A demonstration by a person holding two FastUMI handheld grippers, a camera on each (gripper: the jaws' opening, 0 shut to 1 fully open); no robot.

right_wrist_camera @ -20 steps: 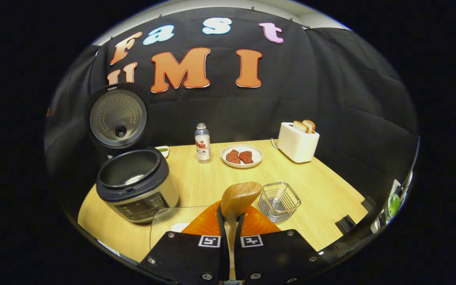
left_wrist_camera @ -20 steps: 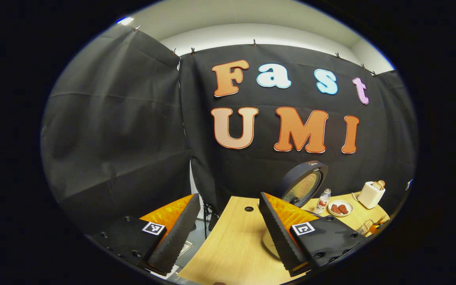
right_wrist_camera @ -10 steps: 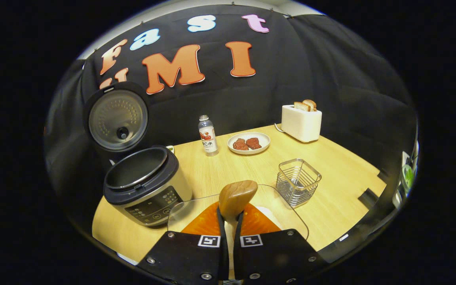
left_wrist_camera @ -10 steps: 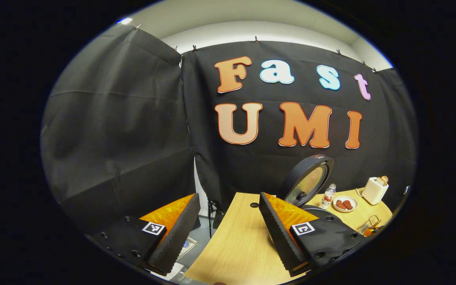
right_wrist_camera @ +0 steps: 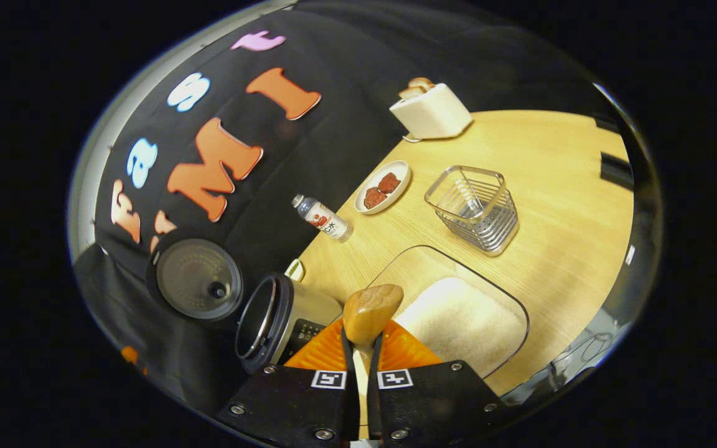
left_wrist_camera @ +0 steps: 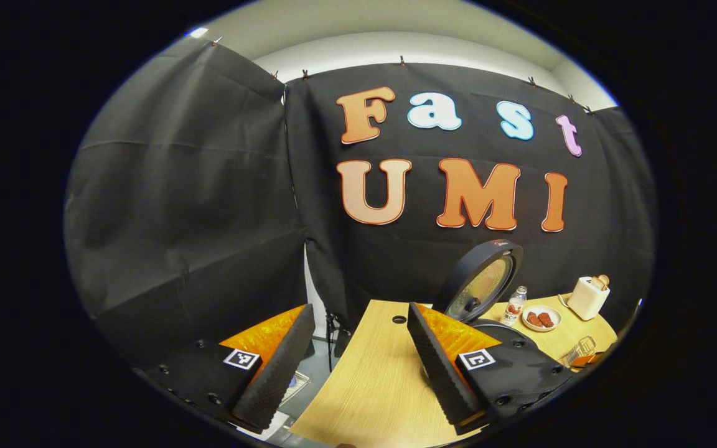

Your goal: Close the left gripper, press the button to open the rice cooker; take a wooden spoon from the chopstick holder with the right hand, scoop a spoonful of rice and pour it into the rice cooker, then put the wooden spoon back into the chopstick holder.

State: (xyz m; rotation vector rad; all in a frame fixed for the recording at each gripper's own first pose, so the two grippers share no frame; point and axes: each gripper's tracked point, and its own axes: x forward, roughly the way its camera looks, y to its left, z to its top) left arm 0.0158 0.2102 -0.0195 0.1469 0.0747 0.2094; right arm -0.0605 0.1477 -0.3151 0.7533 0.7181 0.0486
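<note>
Two steps look done to us: the rice cooker stands with its lid up, and the wooden spoon is out of the chopstick holder. We hold the right hand-held gripper pinched on the spoon's handle, bowl forward, tilted over the clear tray of rice, which lies at about 2 o'clock from the spoon bowl. The cooker sits at 9 o'clock from it, the empty wire holder at 1 o'clock, farther across the counter. The left hand-held gripper hangs spread and idle, the raised lid at its 1 o'clock. We judge the scoop is in hand: next we dip the bowl into the rice, level it, then carry it over the open pot.
</note>
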